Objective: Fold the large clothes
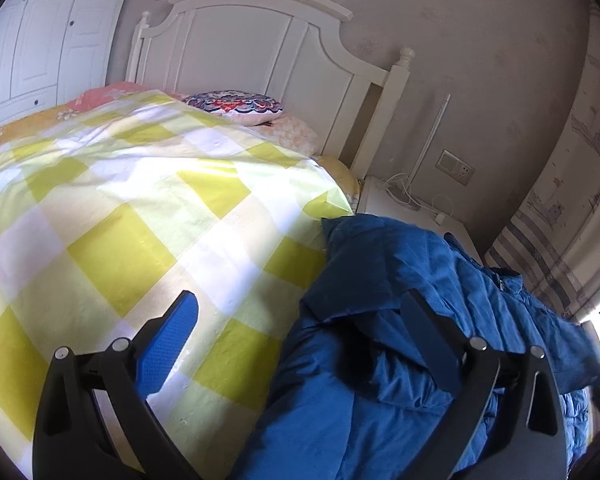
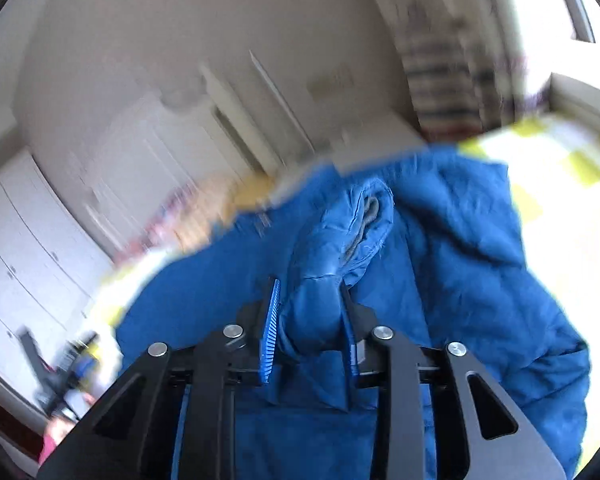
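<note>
A bed [image 1: 140, 208] fills most of the left wrist view, spread with a yellow-and-white checked cover [image 1: 112, 216] and backed by a white headboard [image 1: 260, 52]; a white wardrobe [image 1: 32, 40] stands beyond its far side; a big blue padded jacket [image 1: 400, 320] lies along the bed's near right edge, bunched and creased, its zip showing toward the window end; a white bedside table [image 1: 384, 200] sits between the bed and the wall, with a white cable lying on it; a patterned cushion [image 1: 236, 106] rests against the headboard; the left gripper [image 1: 300, 312] hangs over the line where jacket meets cover, its jaws spread wide with nothing between them, one blue pad above the checks and the other finger above the jacket; in the blurred right wrist view the right gripper [image 2: 310, 312] is closed down on a thick fold of the jacket [image 2: 332, 280], which looks like a sleeve, its cuff standing up past the fingertips over the rest of the blue cloth.
</note>
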`<state>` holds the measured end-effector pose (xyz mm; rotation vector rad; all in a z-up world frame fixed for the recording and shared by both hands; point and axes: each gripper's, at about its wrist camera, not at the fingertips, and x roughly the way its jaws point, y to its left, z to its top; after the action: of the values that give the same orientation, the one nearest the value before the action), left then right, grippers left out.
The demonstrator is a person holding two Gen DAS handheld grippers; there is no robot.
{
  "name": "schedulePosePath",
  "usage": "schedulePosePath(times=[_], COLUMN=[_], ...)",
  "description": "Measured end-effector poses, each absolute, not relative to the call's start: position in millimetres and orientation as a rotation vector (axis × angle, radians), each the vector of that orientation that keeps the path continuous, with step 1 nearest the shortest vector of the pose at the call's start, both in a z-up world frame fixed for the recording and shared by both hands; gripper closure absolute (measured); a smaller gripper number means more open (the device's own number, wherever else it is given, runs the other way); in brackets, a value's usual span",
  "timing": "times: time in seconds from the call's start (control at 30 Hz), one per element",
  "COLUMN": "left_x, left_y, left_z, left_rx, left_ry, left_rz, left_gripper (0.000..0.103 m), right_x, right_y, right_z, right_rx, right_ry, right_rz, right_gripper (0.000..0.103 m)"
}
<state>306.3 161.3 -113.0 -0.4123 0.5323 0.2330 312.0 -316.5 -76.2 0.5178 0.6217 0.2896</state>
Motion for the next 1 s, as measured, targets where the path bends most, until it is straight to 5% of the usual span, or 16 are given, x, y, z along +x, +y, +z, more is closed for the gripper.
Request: schedulePosePath(times=[0.27, 0.33, 0.4, 0.63, 0.83, 1.0], left_x=[308, 307, 309, 308, 307, 302], left_y=[160, 161, 163, 160, 170, 168], left_z=[-113, -113, -115, -113, -118, -114], left_rx=[-0.403, -0.407, -0.418, -0.408, -0.458, -0.44], left_ry=[0.539, 0.536, 0.547, 0.547, 0.553, 0.519], left_rz=[0.234, 0.237, 0.24, 0.241, 0.255, 0.255], left_gripper=[0.003, 0.003, 0.003, 0.003, 0.003, 0.003], right_x=[331, 329, 316, 319, 366, 364], right_y=[-324, -335, -342, -255, -228, -247], right_z=[-113, -104, -81, -26, -92, -101], right_rx=[0.479, 0.517, 0.501, 0.08, -0.077, 0.03], right_ry=[0.852, 0.848, 0.733, 0.6, 0.837, 0.826], right_rz=[0.151, 0.092, -0.01, 0.128, 0.038, 0.073], right_gripper=[0.066, 0.054, 0.028, 0.027, 0.026, 0.024])
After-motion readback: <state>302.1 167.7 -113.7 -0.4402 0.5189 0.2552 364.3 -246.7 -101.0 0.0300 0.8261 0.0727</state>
